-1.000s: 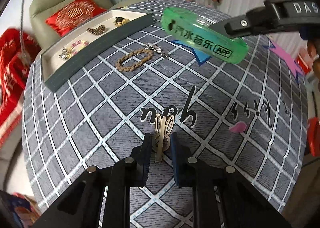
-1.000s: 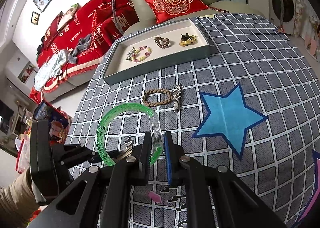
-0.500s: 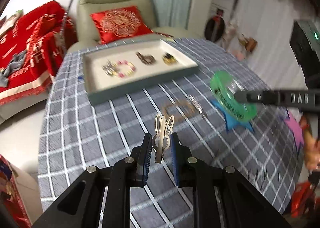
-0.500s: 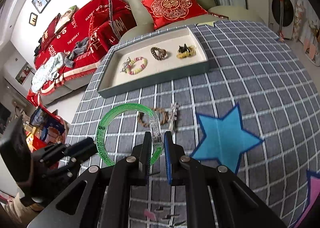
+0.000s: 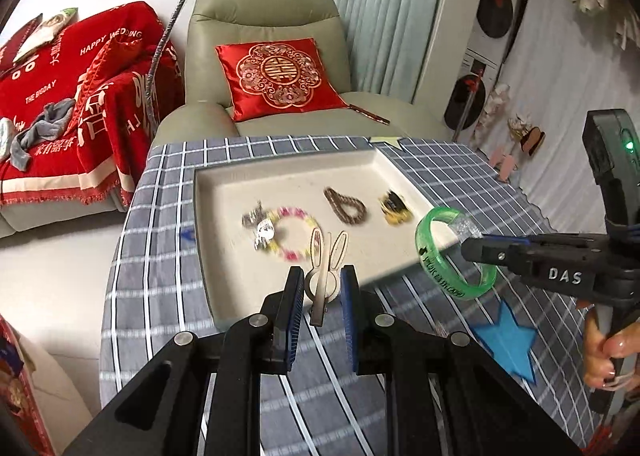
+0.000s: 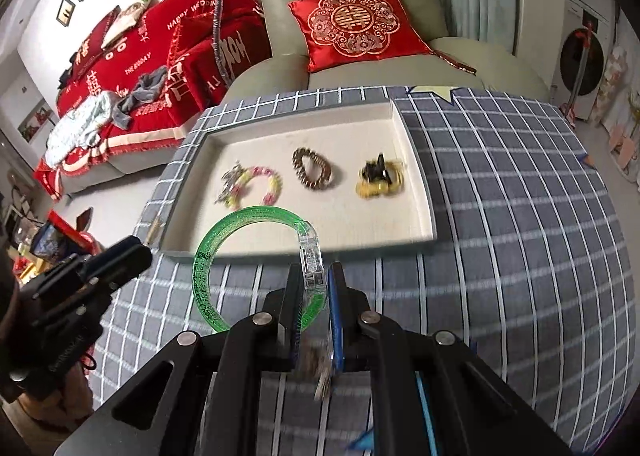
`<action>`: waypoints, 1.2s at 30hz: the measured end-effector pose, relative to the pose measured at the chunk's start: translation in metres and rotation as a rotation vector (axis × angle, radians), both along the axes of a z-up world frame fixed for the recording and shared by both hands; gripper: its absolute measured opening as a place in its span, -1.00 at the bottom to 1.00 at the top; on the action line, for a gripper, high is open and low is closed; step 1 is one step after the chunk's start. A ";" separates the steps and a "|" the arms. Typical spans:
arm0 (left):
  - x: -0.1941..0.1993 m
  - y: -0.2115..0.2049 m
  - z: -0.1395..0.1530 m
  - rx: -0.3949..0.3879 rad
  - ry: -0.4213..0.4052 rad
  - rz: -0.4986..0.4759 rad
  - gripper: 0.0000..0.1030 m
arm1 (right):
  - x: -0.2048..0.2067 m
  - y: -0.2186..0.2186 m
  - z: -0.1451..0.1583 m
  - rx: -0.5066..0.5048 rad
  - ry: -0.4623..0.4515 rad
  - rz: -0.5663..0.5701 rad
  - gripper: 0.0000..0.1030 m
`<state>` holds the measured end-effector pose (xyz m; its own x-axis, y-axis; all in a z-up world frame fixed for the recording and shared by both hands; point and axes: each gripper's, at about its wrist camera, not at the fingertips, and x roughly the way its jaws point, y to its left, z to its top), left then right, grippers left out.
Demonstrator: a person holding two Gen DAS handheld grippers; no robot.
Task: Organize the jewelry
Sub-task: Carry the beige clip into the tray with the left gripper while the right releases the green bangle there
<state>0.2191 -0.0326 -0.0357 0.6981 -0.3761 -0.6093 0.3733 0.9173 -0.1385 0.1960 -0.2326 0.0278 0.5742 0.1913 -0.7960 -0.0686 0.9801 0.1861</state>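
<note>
1. The left gripper (image 5: 319, 290) pinches a thin gold bunny-ear hair clip (image 5: 326, 270) above the shallow cream tray (image 5: 224, 240). The clip could slip and fall.
2. The right gripper (image 6: 314, 282) pinches a see-through green plastic bangle (image 6: 208, 272) at the tray's near edge; the bangle might bump the clip.

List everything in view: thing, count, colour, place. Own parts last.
Shallow rectangular tray: one, cream, on the checked tablecloth.
Pink-and-yellow beaded bracelet: one, tray's left part.
Brown beaded bracelet: one, tray's middle.
Yellow-and-black jewelry piece: one, tray's right part.
Checked tablecloth: one, grey and white, covering the table.
Embroidered cushion: one, red, on the beige armchair.
Translucent bangle: one, green, in right jaws.
Rabbit-eared hair clip: one, pale metal, in left jaws.
Left gripper: black, shut.
Right gripper: black, shut.
</note>
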 end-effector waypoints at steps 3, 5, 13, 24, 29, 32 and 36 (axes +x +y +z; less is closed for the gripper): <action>0.026 0.000 0.021 0.026 0.018 -0.007 -0.35 | 0.026 0.001 -0.006 -0.012 0.015 -0.007 -0.73; 0.035 -0.002 0.028 0.040 0.048 -0.019 -0.35 | 0.044 -0.001 -0.015 -0.007 0.042 -0.011 -0.73; 0.065 -0.007 0.013 0.125 0.199 -0.080 -0.35 | 0.092 0.004 -0.045 -0.058 0.132 0.013 -0.73; 0.081 -0.018 -0.008 0.196 0.263 -0.068 -0.35 | 0.119 0.006 -0.075 -0.087 0.192 0.012 -0.73; 0.088 -0.022 -0.010 0.209 0.232 -0.013 -0.35 | 0.131 0.002 -0.074 -0.091 0.162 -0.020 -0.73; 0.090 -0.023 -0.011 0.214 0.210 0.016 -0.35 | 0.138 0.003 -0.074 -0.113 0.142 -0.033 -0.73; 0.088 -0.023 -0.011 0.213 0.188 0.038 -0.35 | 0.140 0.004 -0.074 -0.114 0.123 -0.038 -0.72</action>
